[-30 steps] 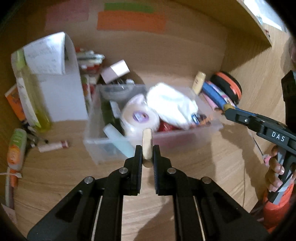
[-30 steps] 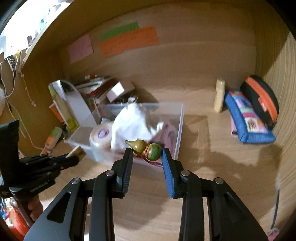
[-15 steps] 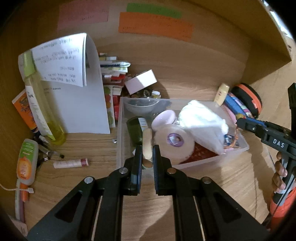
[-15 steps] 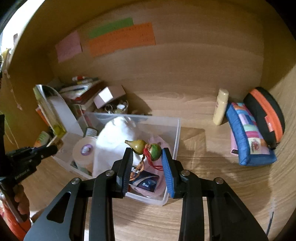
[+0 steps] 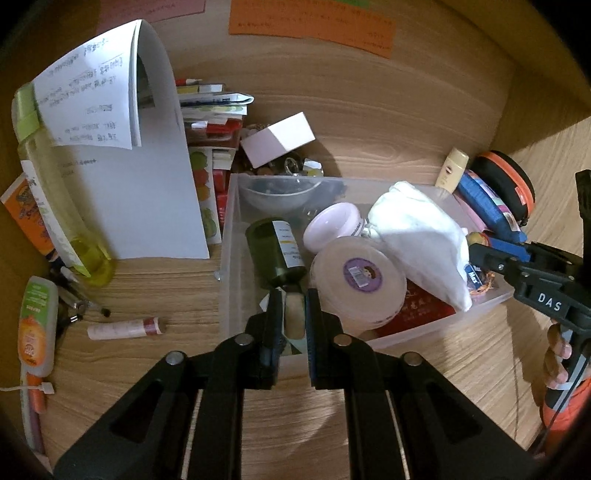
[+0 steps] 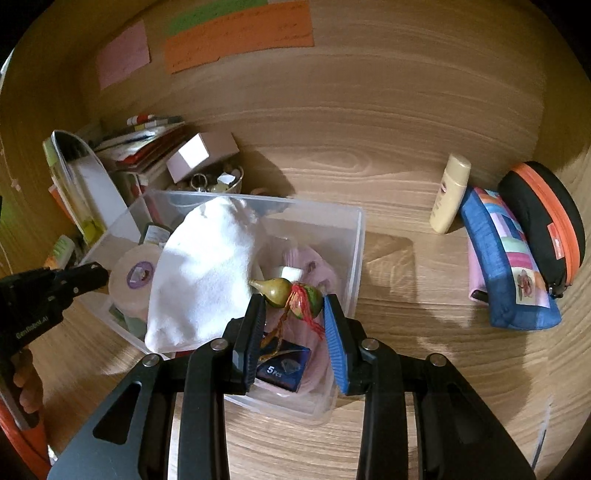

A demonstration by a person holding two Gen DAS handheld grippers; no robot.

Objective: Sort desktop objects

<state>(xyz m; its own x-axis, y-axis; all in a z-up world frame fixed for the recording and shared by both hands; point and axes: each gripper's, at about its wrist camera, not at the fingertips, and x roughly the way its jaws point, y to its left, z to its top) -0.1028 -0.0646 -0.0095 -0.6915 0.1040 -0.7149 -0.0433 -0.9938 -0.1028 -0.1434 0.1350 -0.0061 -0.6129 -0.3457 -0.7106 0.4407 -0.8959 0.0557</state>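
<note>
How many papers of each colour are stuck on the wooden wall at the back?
Pink paper: 1
Green paper: 1
Orange paper: 1
Total: 3

Bin point(image 5: 373, 343) centre w/ pouch point(image 5: 421, 240) in; paper point(image 5: 122, 177) left, cases point(image 6: 509, 258) right.

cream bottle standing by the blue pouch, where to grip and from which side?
Grip the cream bottle across its mid body, coming in from the front-left over bare desk. It stands slightly tilted, the blue pouch crowds its right side and the back wall sits behind; the cap end looks narrower.
</note>
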